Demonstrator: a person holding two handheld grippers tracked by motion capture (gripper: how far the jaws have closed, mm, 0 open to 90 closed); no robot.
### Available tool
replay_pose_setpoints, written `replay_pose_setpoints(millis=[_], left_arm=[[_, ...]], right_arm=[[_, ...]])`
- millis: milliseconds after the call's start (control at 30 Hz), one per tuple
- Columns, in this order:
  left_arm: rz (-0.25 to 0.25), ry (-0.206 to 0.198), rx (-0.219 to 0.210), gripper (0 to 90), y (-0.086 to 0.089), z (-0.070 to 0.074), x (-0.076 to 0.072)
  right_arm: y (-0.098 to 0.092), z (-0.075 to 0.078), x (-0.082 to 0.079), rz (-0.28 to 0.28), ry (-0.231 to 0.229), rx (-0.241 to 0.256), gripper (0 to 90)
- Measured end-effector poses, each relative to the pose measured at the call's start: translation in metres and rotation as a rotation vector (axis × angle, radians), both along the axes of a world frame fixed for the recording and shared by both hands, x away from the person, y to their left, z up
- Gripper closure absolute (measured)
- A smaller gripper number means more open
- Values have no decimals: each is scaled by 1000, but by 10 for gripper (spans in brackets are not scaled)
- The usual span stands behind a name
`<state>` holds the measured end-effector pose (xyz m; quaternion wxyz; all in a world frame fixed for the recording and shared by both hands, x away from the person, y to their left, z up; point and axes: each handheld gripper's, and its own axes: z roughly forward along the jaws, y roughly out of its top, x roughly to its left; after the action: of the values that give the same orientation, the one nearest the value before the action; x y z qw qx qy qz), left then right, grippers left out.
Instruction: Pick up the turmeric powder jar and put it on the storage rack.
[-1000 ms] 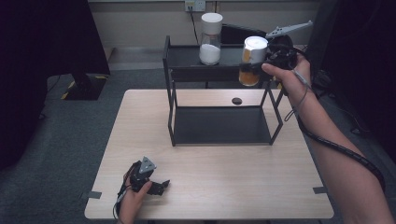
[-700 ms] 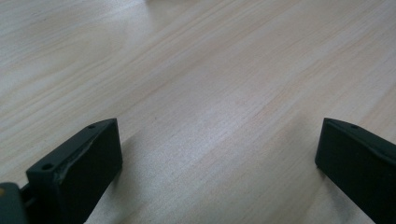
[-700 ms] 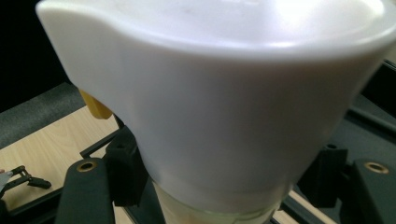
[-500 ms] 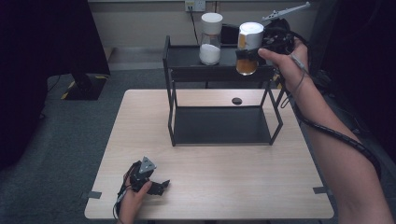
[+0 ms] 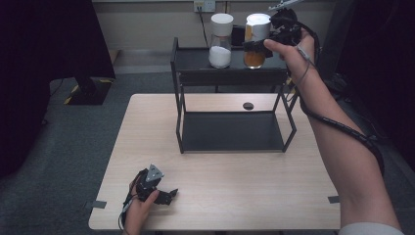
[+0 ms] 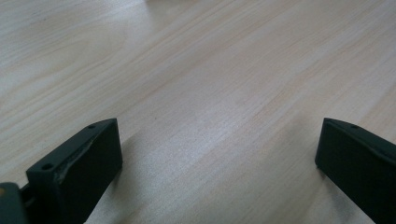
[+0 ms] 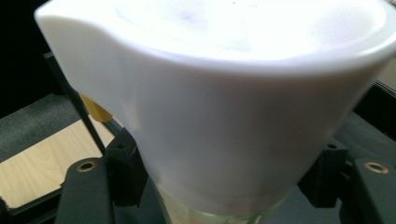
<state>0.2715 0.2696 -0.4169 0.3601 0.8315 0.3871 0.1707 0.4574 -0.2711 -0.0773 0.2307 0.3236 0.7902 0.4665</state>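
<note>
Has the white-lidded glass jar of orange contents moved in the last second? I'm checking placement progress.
Yes. The white-lidded glass jar of orange contents moved left over the black metal shelf rack, closer to the white-powder jar.

Two jars (image 5: 221, 41) (image 5: 256, 41) side by side on rack (image 5: 230, 76) top shelf; rack on table (image 5: 147, 127) rear.

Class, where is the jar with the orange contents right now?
In the high view, the orange jar is at the rack's top shelf, right of the white jar, clamped in the right gripper.
</note>
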Motion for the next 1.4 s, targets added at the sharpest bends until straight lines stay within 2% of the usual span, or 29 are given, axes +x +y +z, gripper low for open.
replay_pose_setpoints(millis=[267,533,600,1000,1100,1233,1400], left_arm=[[0,0,0,0,0,0,0],[0,0,0,0,0,0,0],[0,0,0,0,0,0,0],[0,0,0,0,0,0,0],[0,0,0,0,0,0,0],[0,0,0,0,0,0,0],[0,0,0,0,0,0,0]], right_arm=[[4,-6,14,-19,7,-7,304],[1,-14,24,-27,15,12,303],[2,-16,25,-28,10,7,303],[-6,-26,25,-23,3,58,298],[-5,-25,25,-28,12,62,256],[-1,-25,21,-52,7,60,110],[0,-26,17,-62,12,50,66]])
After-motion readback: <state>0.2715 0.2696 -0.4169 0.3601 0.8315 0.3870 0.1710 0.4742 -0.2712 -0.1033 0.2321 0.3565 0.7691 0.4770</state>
